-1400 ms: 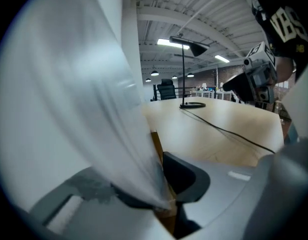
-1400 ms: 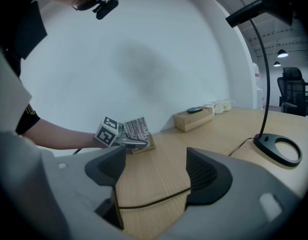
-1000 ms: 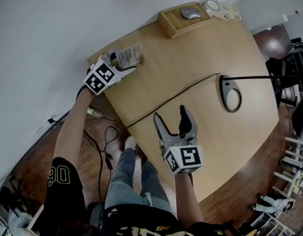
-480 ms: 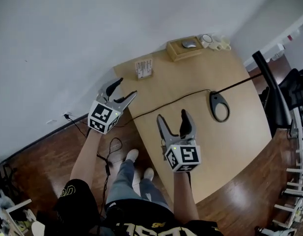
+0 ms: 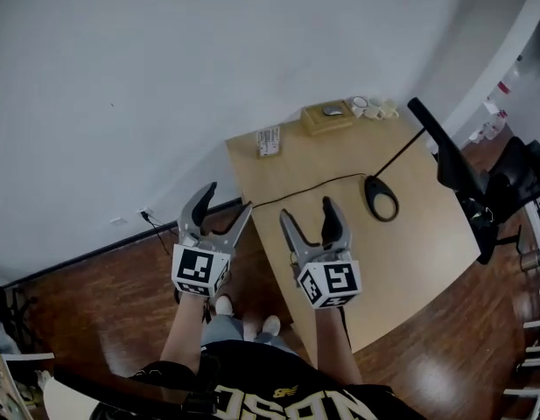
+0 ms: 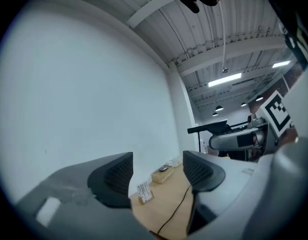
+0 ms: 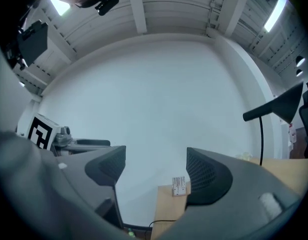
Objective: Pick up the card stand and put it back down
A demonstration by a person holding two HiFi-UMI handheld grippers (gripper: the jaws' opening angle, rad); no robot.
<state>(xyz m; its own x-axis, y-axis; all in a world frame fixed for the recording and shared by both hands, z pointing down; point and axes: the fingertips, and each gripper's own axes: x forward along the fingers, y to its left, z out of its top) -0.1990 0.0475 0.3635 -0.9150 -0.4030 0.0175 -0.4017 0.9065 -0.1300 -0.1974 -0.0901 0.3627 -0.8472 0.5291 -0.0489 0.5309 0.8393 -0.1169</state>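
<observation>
Two sets of jaws spread, nothing in either: the left gripper (image 5: 227,198) hangs over floor just off the table (image 5: 410,243) edge, the right gripper (image 5: 307,210) over its near side. The stand (image 5: 269,141) sits upright at the far-left corner, near the wall, so it looks set down and released. Open tabletop lies between, only a cable (image 5: 313,185) crossing it

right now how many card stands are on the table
1: the card stand stands at the table's far left corner, beside the wall. Nothing suggests a hidden second one.
</observation>
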